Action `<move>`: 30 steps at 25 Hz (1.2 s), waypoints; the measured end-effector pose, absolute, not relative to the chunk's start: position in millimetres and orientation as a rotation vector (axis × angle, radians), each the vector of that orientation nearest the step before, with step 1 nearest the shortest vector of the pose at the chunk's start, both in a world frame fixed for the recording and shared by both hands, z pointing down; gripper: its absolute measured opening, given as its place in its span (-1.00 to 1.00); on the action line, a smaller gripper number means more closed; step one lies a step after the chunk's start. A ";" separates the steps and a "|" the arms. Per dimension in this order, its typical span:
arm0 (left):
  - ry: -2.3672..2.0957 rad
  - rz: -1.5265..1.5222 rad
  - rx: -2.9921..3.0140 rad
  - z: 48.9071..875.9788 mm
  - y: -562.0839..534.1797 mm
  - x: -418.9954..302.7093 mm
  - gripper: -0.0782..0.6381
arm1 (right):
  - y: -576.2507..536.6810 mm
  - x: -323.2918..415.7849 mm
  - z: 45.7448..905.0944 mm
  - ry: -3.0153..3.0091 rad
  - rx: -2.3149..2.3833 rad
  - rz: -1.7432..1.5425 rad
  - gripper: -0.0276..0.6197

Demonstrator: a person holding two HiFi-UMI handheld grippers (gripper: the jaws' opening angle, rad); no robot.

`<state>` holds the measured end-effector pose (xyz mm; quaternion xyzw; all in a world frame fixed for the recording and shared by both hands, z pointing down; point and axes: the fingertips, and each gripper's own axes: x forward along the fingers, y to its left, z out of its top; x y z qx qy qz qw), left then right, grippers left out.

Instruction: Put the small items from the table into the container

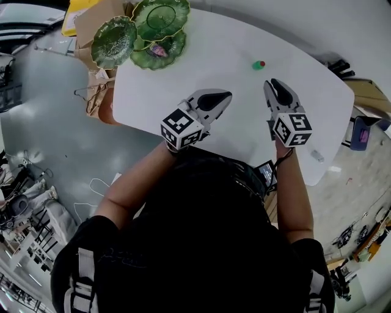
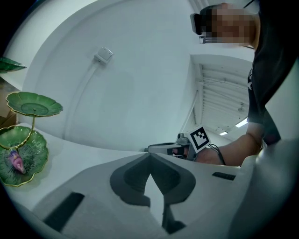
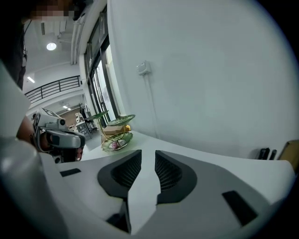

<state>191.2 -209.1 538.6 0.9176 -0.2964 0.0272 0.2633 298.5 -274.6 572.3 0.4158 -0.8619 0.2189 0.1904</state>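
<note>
A small green and red item (image 1: 259, 64) lies on the white table (image 1: 201, 67), just beyond my right gripper (image 1: 272, 82). That gripper (image 3: 148, 151) is open, a narrow gap between its jaws and nothing in it. To its left my left gripper (image 1: 227, 95) hovers over the table; its tips (image 2: 149, 155) meet, shut and empty. The container, a green leaf-shaped tiered dish (image 1: 113, 41), stands at the table's far left corner. A pink item (image 1: 159, 50) lies in its lowest dish (image 2: 32, 163). The dish (image 3: 117, 120) appears far off in the right gripper view.
A small pale object (image 1: 317, 156) rests near the table's right edge. Cardboard boxes (image 1: 91, 18) stand behind the dish, and another box (image 1: 369, 92) sits right of the table. A white wall with a socket (image 2: 103, 55) rises behind the table.
</note>
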 end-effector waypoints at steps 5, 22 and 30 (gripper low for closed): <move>-0.791 0.082 2.454 551.3 -221.2 186.8 -0.77 | -307.4 301.4 608.3 -2.337 1.210 0.657 -0.58; -0.772 0.106 2.401 577.4 -238.5 179.8 -0.77 | -343.4 301.8 691.3 -2.108 1.164 0.649 -0.55; -0.781 0.110 2.408 567.4 -231.9 189.1 -0.77 | -337.5 309.4 674.6 -2.120 1.160 0.621 -0.65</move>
